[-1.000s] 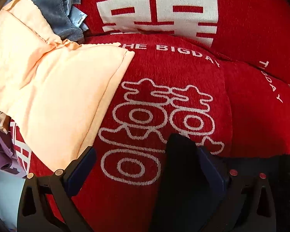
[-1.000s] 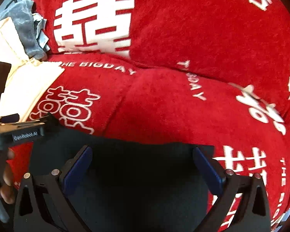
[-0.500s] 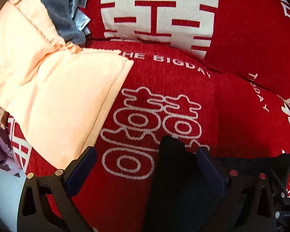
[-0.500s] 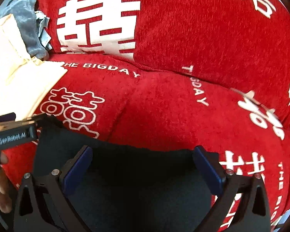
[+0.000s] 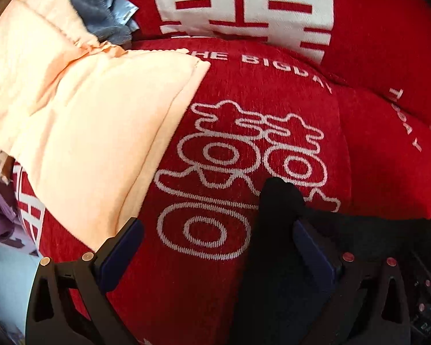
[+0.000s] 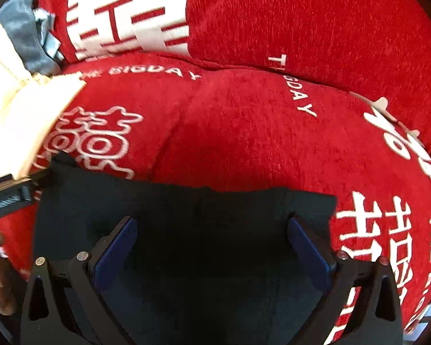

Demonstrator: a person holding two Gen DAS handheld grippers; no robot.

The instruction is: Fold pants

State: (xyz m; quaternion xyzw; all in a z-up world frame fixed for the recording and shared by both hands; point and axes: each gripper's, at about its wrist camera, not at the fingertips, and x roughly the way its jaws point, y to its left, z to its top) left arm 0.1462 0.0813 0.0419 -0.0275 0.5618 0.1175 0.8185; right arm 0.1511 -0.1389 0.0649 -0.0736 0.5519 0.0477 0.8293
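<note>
- One garment in play: the black fabric pants (image 6: 204,258) lie flat on the red chenille cushion with white double-happiness print (image 6: 258,132), filling 6 o'clock of the right wrist view, top edge straight across mid-frame.
- Change over the last second: small. In the left view the pants corner (image 5: 281,201) has crept up toward 12; the cushion print slid slightly.
- Right gripper (image 6: 212,247): jaws spread wide over the pants, nothing pinched.
- Left gripper (image 5: 215,247): jaws wide apart; its right pad (image 5: 310,244) is against the corner at 5 o'clock, no grip.
- Judgement: both tools are settling over the cloth edge; no fold started, pinch comes next.
- Outward: folded peach cotton garment (image 5: 80,132) at 9–10 o'clock, grey fleece item (image 5: 100,8) at 11, apart from the pants.
</note>
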